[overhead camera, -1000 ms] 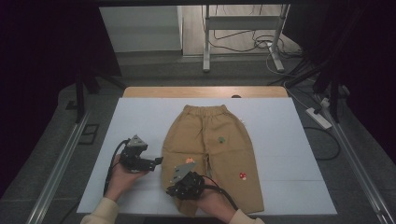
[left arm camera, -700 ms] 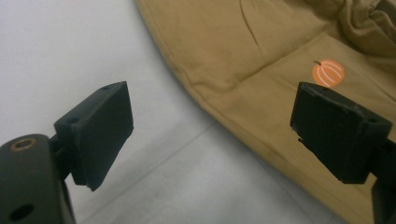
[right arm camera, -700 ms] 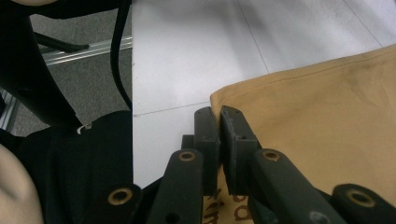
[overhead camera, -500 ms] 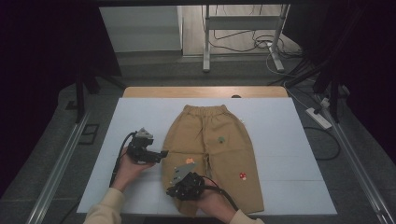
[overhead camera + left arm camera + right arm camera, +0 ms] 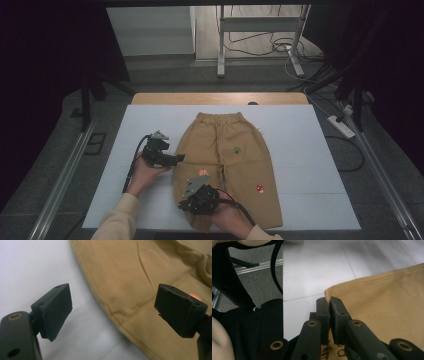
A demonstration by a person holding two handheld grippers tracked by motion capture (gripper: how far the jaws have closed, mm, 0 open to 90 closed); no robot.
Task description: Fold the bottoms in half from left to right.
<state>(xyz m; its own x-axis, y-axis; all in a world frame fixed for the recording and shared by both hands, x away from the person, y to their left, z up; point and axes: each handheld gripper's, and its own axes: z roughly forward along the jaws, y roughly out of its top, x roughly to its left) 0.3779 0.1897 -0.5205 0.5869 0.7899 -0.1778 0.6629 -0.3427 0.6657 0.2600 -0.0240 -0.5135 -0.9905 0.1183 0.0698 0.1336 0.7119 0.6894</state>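
Lying flat on a white table (image 5: 310, 150), tan pants (image 5: 235, 165) have the waistband at the far side and the legs toward the person. Small patches show on them: green (image 5: 236, 149), orange (image 5: 203, 172), red mushroom (image 5: 259, 188).

Left gripper (image 5: 175, 159) sits just beside the pants' left edge, held by the left hand (image 5: 145, 172), cable trailing back along the table. In the left gripper view its jaws stand wide apart, nothing between them. One pad (image 5: 53, 310) hangs over bare table, the other pad (image 5: 178, 308) over the fabric, and the pants' side hem (image 5: 110, 312) runs between the two. No contact with the cloth is visible; cannot tell the height above it. An orange spot peeks out behind the far pad.

Right gripper (image 5: 186, 205) is at the near left leg, by the hem, held by the right hand (image 5: 227, 215), grey plate on top. In the right gripper view (image 5: 329, 302) the jaws are closed together at the corner of the leg hem (image 5: 329, 293), pinching the cloth edge. Pants fabric (image 5: 387, 302) spreads to one side of the jaws, white table to the other. Dark printed marks on tan cloth show below the jaws, too cropped to read.

The two grippers are near each other, not touching.
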